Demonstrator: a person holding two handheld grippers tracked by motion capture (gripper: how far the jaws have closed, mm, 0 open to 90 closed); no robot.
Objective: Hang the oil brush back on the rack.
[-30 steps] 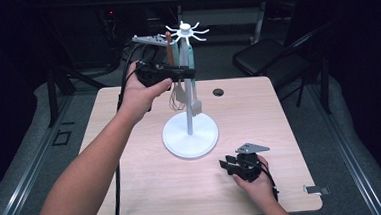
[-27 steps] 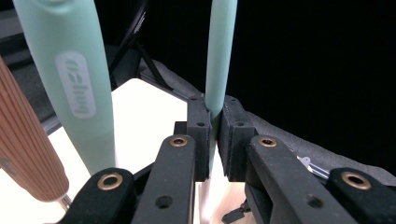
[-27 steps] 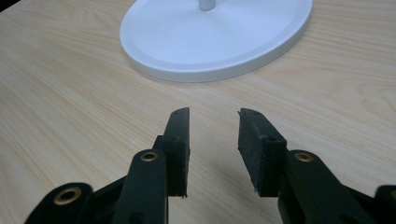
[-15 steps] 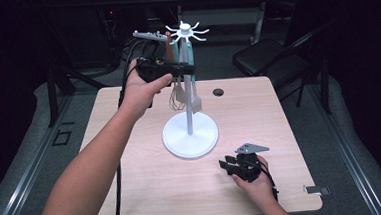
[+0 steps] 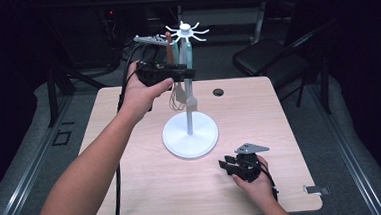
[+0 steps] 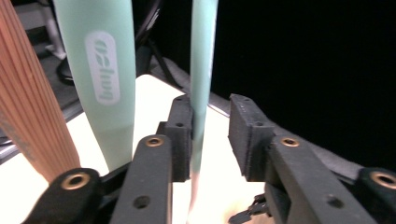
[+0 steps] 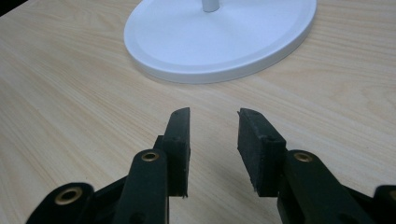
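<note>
In the upper middle of the high view, the left gripper [image 5: 186, 73] is hovering beside the white utensil stand [image 5: 190, 135], level with the tools that are hanging from its spoked top. Its jaws have just been opening. In the left gripper view, a thin mint-green handle [image 6: 203, 70] is standing between them, lying against the left-hand pad while the right-hand pad is standing clear of it, so nothing is being squeezed. A wider mint-green handle with a pale logo [image 6: 105, 74] is hanging at the upper left of that view, and a wooden handle [image 6: 28, 107] is slanting down the far left edge. What the thin handle belongs to is hard to tell, since its lower end is blurring out.

At the lower right of the high view, the right gripper [image 5: 228, 166] is resting low on the wooden table [image 5: 133, 191], near the stand's round base. In the right gripper view, its jaws are gaping with only bare tabletop between them, gripping nothing.
</note>
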